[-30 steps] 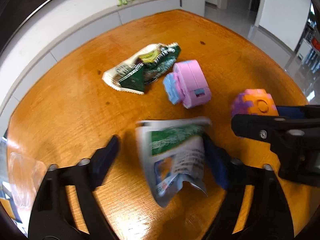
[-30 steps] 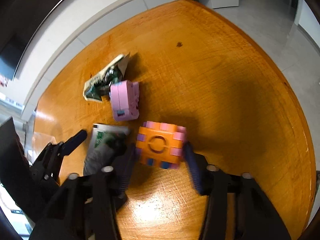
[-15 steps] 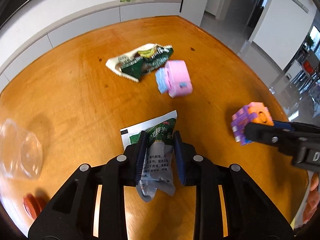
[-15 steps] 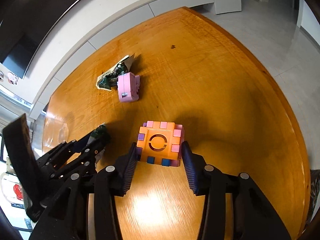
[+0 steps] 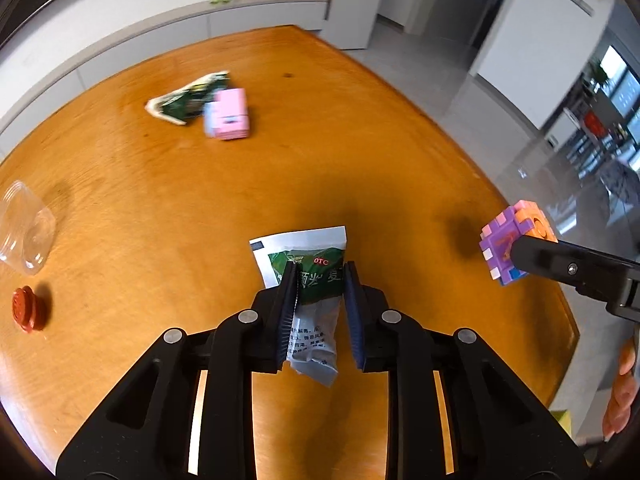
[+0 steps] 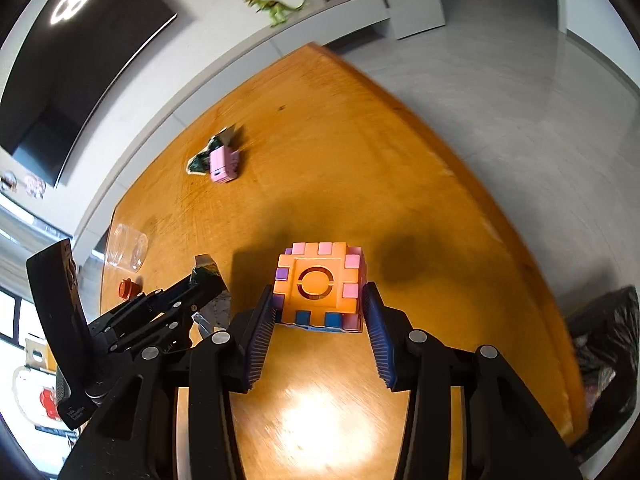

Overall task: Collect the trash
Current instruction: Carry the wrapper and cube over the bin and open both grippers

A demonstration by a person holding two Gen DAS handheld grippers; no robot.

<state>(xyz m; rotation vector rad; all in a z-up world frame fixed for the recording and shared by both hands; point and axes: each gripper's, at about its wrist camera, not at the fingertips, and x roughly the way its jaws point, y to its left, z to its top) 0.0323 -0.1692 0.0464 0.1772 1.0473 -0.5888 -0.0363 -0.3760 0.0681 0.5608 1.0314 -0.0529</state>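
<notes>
My left gripper (image 5: 319, 270) is shut on a crumpled white and green medicine packet (image 5: 310, 284), lifted above the orange wooden table (image 5: 160, 200). My right gripper (image 6: 320, 300) is shut on an orange, pink and purple block cube (image 6: 320, 286), also held off the table. In the left wrist view the cube (image 5: 514, 242) hangs at the right, past the table's edge. A green and white snack wrapper (image 5: 184, 98) lies at the far side of the table, touching a pink toy block (image 5: 230, 118). In the right wrist view the left gripper (image 6: 204, 280) shows at the left with the packet.
A clear plastic cup (image 5: 24, 228) lies on its side at the table's left, with a small red cap (image 5: 26, 308) near it. A black rubbish bag (image 6: 604, 356) sits on the floor to the right of the table. A green toy dinosaur (image 6: 276, 6) stands on the back ledge.
My left gripper closed on the medicine packet and lifted it off the table. Both grippers rose and pulled back toward the near edge, the right one still carrying the cube.
</notes>
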